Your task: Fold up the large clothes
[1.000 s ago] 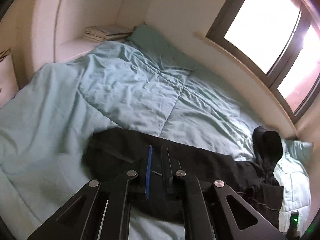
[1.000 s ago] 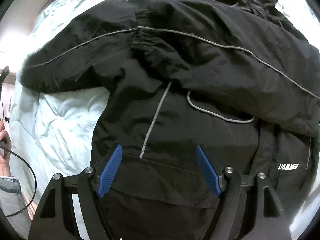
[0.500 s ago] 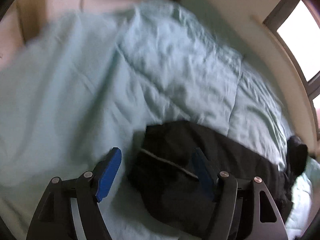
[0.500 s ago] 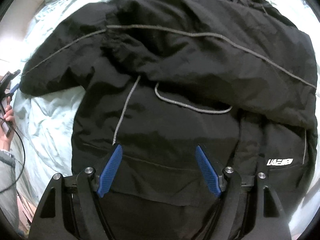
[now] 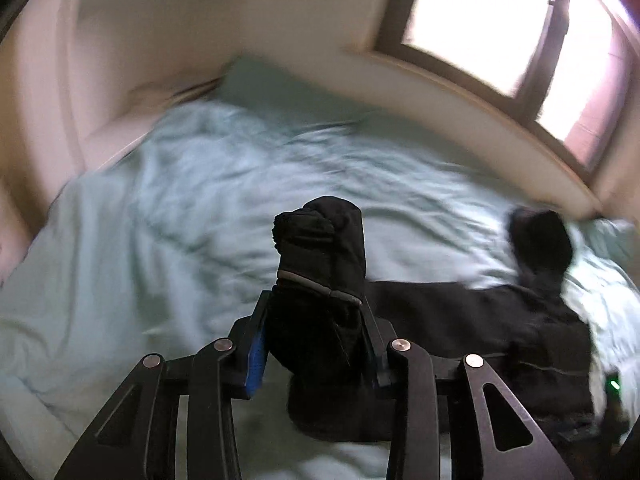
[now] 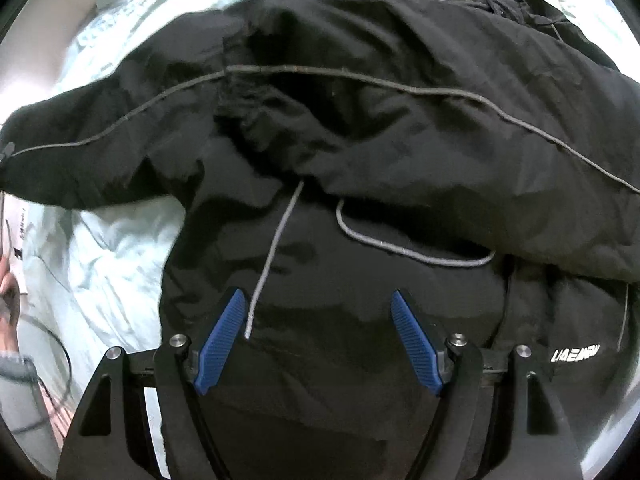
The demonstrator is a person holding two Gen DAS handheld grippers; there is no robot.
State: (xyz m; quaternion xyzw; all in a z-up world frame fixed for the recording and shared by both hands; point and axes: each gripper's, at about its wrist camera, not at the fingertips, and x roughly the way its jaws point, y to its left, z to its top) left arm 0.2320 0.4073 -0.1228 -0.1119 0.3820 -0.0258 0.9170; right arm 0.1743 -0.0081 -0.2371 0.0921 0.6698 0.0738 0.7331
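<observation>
My left claw (image 5: 316, 332) is matt black plastic with ribbed blue pads and bright metal pins. The jacket (image 6: 380, 140) is matt black woven cloth, faintly sheened, with grey piping. The duvet (image 5: 180, 208) is soft, wrinkled cloth.

Looks like a bedroom at home. There's a bed with a rumpled pale green duvet (image 5: 224, 200), a window (image 5: 492, 24) beside it, and a wall shelf (image 5: 120, 128).

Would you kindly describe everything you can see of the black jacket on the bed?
The black jacket lies spread on a pale green duvet, its thin, slightly shiny fabric trimmed with grey piping and a small white logo near the hem. Its hood lies toward the window. The closing left gripper has a bunched sleeve end between its fingers; the right gripper hangs open above the body.
</observation>
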